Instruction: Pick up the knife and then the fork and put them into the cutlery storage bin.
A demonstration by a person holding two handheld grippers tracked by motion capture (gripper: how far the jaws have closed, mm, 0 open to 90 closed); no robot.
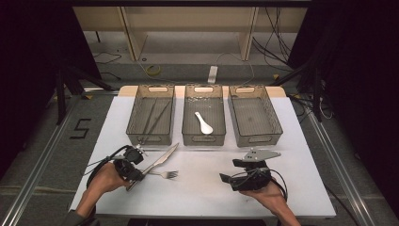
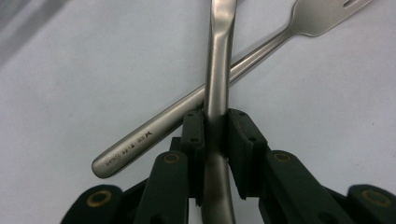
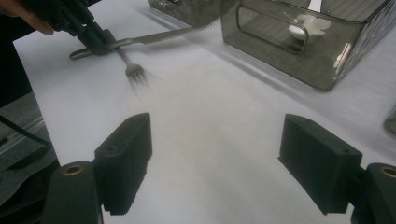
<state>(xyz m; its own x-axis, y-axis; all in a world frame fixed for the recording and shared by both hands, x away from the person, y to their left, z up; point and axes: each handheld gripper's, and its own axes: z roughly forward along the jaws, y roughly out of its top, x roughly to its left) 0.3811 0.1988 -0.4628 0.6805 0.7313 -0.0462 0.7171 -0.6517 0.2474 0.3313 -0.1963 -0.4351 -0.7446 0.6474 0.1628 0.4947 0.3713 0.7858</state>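
Note:
My left gripper is shut on the handle of a steel knife, its pads pressing both sides. The knife crosses over the handle of a steel fork that lies flat on the white table. From above, the left gripper sits at the front left, and the knife points up and right towards the baskets. The fork lies just right of it. My right gripper rests at the front right. Its jaws stand open over bare table with nothing between them.
Three grey mesh baskets stand in a row at the back. The left basket holds chopsticks. A white spoon lies in the middle basket. The right basket holds nothing. The white table ends close behind both hands.

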